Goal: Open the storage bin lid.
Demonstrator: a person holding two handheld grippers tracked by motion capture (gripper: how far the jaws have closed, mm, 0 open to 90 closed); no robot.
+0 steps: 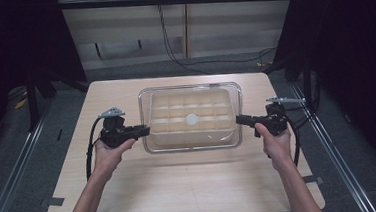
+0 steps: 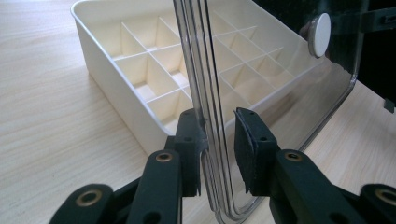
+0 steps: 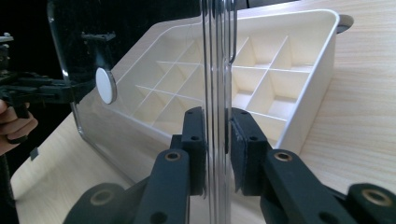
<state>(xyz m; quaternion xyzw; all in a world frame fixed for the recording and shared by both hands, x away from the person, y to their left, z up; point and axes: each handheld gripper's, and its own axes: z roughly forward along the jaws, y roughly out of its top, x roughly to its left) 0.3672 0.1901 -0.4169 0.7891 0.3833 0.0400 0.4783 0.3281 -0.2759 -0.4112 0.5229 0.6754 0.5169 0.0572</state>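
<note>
- The clear lid (image 1: 189,90) hangs level between the two grippers, directly above the cream divided tray (image 1: 163,119) that sits on the wooden table (image 1: 181,186); its rim overhangs the tray on every side in the high view, and whether it touches the tray's top edge I cannot tell
- The left gripper (image 1: 145,130) meets the lid at the middle of its left short edge, the right gripper (image 1: 238,119) at the middle of its right short edge; each comes at the lid edge-on
- In the left gripper view the jaws of the left gripper (image 2: 219,140) straddle the lid's (image 2: 280,88) rim; one pad presses on it, the other stands just beside it, so the jaws are nearly closed with the lid between them
- In the right gripper view the right gripper (image 3: 217,140) has both pads tight against the lid's (image 3: 140,60) rim, clamped on it
- The lid's long axis runs left to right across the table, parallel to the tray's; its white round knob (image 1: 192,118) sits at its centre and faces up
- Both forearms come in from the bottom of the high view and spread outward; the left hand (image 1: 110,152) and right hand (image 1: 273,141) grasp their grippers from below and behind, the jaws pointing level and inward toward each other
</note>
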